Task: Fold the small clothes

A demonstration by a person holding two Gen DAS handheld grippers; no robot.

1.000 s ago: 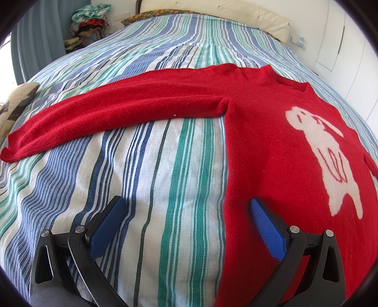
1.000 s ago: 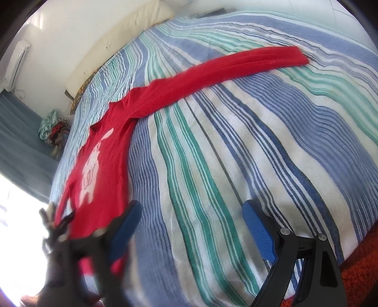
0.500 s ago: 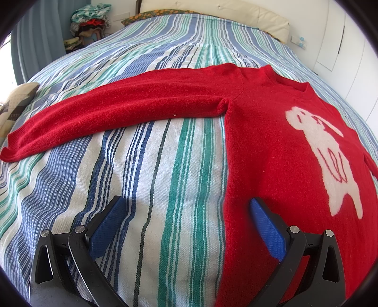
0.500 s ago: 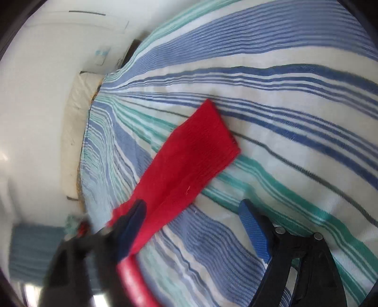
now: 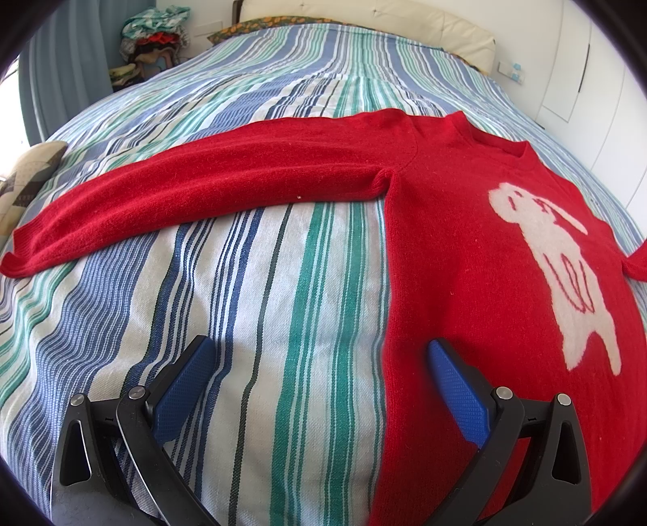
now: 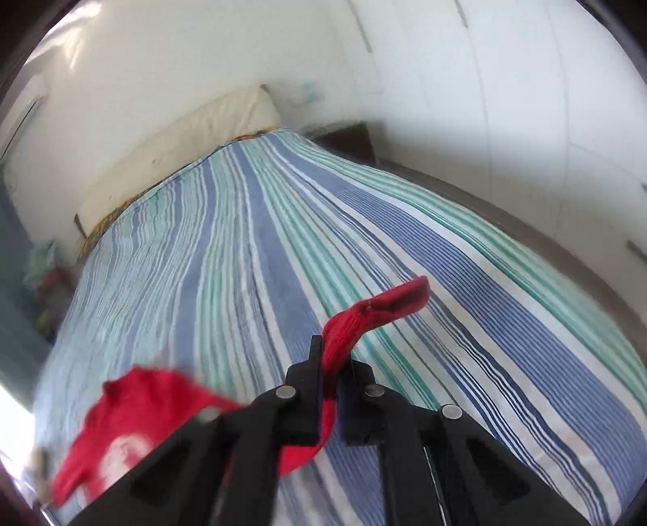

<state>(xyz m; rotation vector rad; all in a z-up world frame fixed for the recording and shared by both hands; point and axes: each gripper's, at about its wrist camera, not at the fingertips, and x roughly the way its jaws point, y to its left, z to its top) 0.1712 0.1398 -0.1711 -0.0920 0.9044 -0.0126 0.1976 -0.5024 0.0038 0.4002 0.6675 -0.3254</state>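
Note:
A small red sweater (image 5: 453,242) with a white animal figure lies flat on the striped bed, its left sleeve (image 5: 194,198) stretched out to the left. My left gripper (image 5: 319,364) is open and empty, low over the sweater's left side edge; its right finger is over red cloth. In the right wrist view my right gripper (image 6: 331,360) is shut on the sweater's other sleeve (image 6: 380,307) and holds its cuff end lifted off the bed. The sweater body (image 6: 121,429) shows blurred at the lower left.
The striped bedspread (image 5: 283,323) covers the bed. A cream headboard (image 5: 364,16) and a pile of clothes (image 5: 153,28) stand at the far end. A patterned cushion (image 5: 24,178) lies at the left edge. White wardrobe doors (image 6: 525,101) stand beyond the bed's right side.
My right gripper moved to the end of the right sleeve, shut on it and lifted it off the bed. My left gripper has not moved.

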